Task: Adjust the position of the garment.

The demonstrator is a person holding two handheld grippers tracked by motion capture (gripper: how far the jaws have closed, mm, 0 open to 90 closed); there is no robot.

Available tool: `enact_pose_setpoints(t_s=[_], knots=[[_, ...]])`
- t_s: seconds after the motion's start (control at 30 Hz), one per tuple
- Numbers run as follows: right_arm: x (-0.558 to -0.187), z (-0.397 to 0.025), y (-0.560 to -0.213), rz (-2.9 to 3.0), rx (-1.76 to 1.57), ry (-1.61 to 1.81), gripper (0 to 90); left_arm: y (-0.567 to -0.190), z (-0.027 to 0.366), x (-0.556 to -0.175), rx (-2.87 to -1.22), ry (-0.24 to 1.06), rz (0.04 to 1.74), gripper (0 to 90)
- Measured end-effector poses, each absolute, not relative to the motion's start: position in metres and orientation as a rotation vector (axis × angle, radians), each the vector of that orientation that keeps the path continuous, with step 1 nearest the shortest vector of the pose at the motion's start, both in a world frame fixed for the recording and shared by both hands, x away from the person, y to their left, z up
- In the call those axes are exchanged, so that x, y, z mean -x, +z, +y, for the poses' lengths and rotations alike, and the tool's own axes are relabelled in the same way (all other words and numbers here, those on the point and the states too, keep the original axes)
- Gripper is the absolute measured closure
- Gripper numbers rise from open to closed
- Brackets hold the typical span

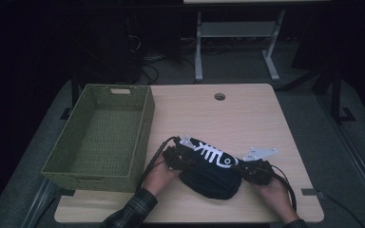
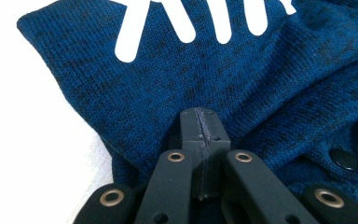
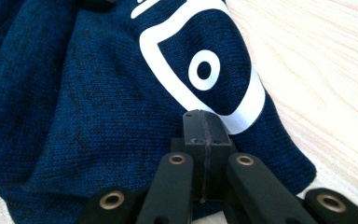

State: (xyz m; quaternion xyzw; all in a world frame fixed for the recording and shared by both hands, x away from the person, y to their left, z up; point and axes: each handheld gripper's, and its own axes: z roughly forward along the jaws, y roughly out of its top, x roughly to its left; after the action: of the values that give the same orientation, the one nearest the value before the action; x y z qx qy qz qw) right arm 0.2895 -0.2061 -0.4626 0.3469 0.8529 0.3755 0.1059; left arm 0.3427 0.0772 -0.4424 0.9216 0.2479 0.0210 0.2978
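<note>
While both tongs clamp blue knit cloth [image 1: 211, 178] | left gripper [image 2: 200, 119], right gripper [image 3: 204, 122] | woven basket [image 1: 102, 135] beside.

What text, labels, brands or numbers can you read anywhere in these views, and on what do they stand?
None: no words or numbers are legible in any view.
The dark blue knit garment carries only a white fish-skeleton graphic, a picture, not lettering.
The green basket and the wooden table bear no readable marks.
</note>
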Motion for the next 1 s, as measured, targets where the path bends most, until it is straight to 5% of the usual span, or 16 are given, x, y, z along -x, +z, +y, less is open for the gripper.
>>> enact_pose_setpoints(t_s=[0.23, 0.4, 0.6, 0.8, 1.0], knots=[[-0.282, -0.215, -0.453, 2.461, -0.999, 1.15, 89.0, -0.43, 0.082, -0.344, -2.39, 0.023, 0.672, 88.5], [-0.274, -0.23, -0.45, 2.403, -1.046, 1.174, 78.2, -0.417, 0.083, -0.346, -2.374, 0.042, 0.679, 82.9], [-0.264, -0.252, -0.448, 2.295, -1.109, 1.149, 54.5, -0.412, 0.085, -0.353, -2.356, 0.053, 0.713, 67.9], [-0.268, -0.269, -0.466, 2.265, -1.228, 1.067, 24.3, -0.414, 0.087, -0.363, -2.329, 0.074, 0.775, 43.9], [-0.275, -0.271, -0.475, 2.26, -1.289, 1.004, 13.3, -0.425, 0.086, -0.371, -2.338, 0.071, 0.819, 28.2]])
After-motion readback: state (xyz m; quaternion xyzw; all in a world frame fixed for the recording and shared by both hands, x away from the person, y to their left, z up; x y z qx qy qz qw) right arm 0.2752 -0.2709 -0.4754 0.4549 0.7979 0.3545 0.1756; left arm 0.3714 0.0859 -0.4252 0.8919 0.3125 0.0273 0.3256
